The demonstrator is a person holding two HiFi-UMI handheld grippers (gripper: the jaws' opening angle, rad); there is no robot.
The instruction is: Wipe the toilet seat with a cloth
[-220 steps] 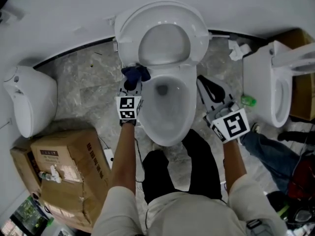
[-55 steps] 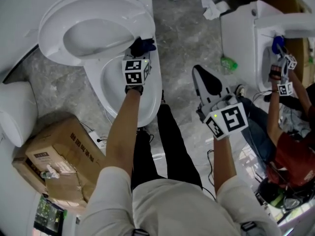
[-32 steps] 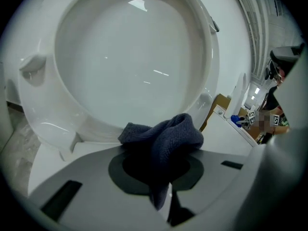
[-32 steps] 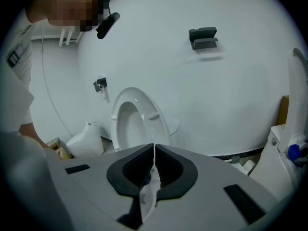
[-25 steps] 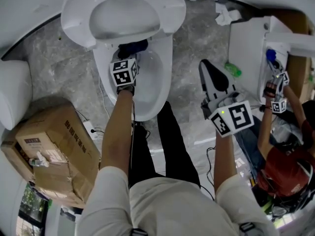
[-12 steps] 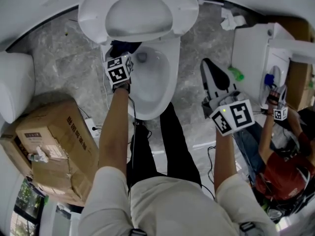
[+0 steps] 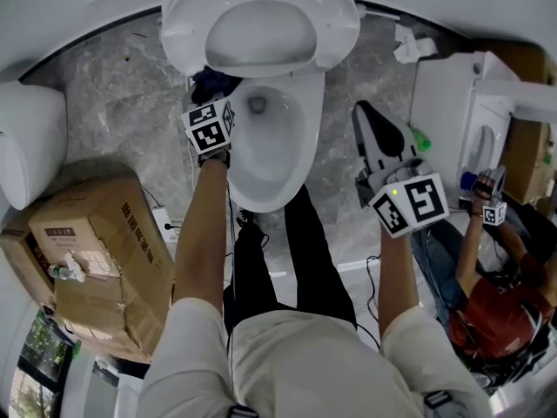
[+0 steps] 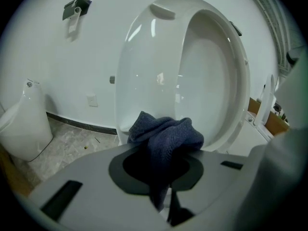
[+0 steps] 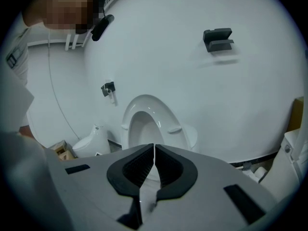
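Observation:
The white toilet has its seat [image 7: 261, 33] raised against the wall above the open bowl [image 7: 265, 159]. My left gripper [image 7: 211, 103] is shut on a dark blue cloth [image 7: 213, 84], which sits at the back left of the bowl rim by the seat's base. In the left gripper view the cloth [image 8: 166, 136] bunches out of the left gripper [image 8: 162, 174] in front of the raised seat [image 8: 144, 71]. My right gripper [image 7: 364, 116] hangs shut and empty over the floor right of the bowl. Its jaws meet in the right gripper view [image 9: 154, 162], with the seat [image 9: 149, 117] beyond.
Cardboard boxes [image 7: 96, 259] stand at the left by my leg. A second white toilet [image 7: 26, 155] is at far left, a third [image 7: 461, 120] at the right. Another person [image 7: 496, 294] works there with grippers. A green bottle [image 7: 420, 138] and crumpled paper [image 7: 409, 42] lie on the floor.
My left gripper has slid the cloth from the back middle of the bowl rim to its back left corner. The right gripper has stayed shut beside the bowl.

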